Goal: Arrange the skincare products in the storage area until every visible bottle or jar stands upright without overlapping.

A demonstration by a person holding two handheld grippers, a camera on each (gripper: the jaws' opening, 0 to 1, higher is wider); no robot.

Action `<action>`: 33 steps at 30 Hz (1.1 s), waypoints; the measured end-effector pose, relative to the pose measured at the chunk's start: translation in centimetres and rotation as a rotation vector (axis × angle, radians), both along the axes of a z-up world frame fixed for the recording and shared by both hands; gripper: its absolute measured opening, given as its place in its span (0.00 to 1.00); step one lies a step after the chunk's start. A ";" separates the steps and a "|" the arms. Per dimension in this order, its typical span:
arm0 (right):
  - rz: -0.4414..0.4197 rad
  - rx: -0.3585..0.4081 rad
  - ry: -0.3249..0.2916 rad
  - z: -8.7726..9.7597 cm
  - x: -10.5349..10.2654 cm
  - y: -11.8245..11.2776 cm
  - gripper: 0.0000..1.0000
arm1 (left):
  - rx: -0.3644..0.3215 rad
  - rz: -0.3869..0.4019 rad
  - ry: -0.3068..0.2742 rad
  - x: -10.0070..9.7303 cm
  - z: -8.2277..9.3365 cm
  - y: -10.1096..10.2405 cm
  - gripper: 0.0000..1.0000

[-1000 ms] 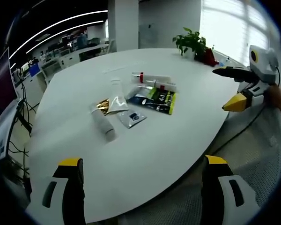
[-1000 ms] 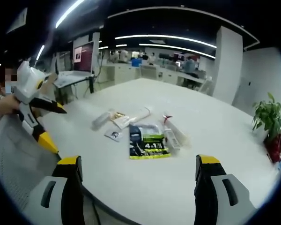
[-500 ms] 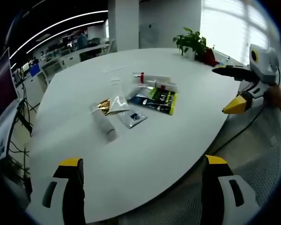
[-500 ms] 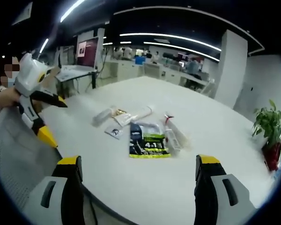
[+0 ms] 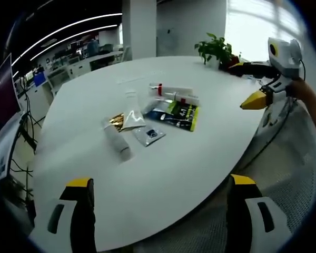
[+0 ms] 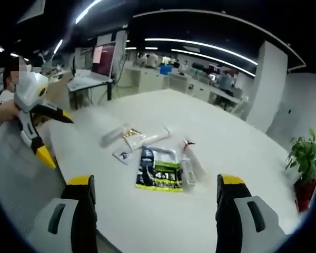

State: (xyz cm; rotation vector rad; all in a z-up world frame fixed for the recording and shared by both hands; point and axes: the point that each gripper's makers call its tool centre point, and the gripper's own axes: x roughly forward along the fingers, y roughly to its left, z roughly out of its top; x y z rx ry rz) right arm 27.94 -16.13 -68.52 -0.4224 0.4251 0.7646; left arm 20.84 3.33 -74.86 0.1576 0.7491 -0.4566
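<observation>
While both grippers hang short of the table, the products lie flat in a loose cluster near its middle, well ahead of the jaws. The left gripper has its jaws spread wide, nothing between them. Same story on the right gripper: jaws apart and empty. In the left gripper view, a clear bottle lies on its side nearest the camera, a gold sachet and a clear pouch just behind it, a small sachet beside them. The dark pack with the green edge lies flat, and 2 red-capped tubes rest just beyond it. A plant stands at the far edge.
</observation>
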 end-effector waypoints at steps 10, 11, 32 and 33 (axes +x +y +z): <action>0.068 -0.035 -0.014 -0.4 2.3 0.4 0.91 | -0.005 0.007 -0.011 -0.1 0.4 -0.2 0.98; 0.072 -0.037 -0.013 -0.5 2.3 0.6 0.91 | -0.005 0.006 -0.013 -0.1 0.4 -0.2 0.98; 0.138 -0.118 0.047 -2.6 7.9 1.2 0.75 | -0.012 0.021 -0.015 0.1 0.3 0.0 0.98; 0.142 -0.131 0.052 -3.0 8.1 1.1 0.74 | -0.012 0.021 -0.015 0.1 0.3 0.0 0.98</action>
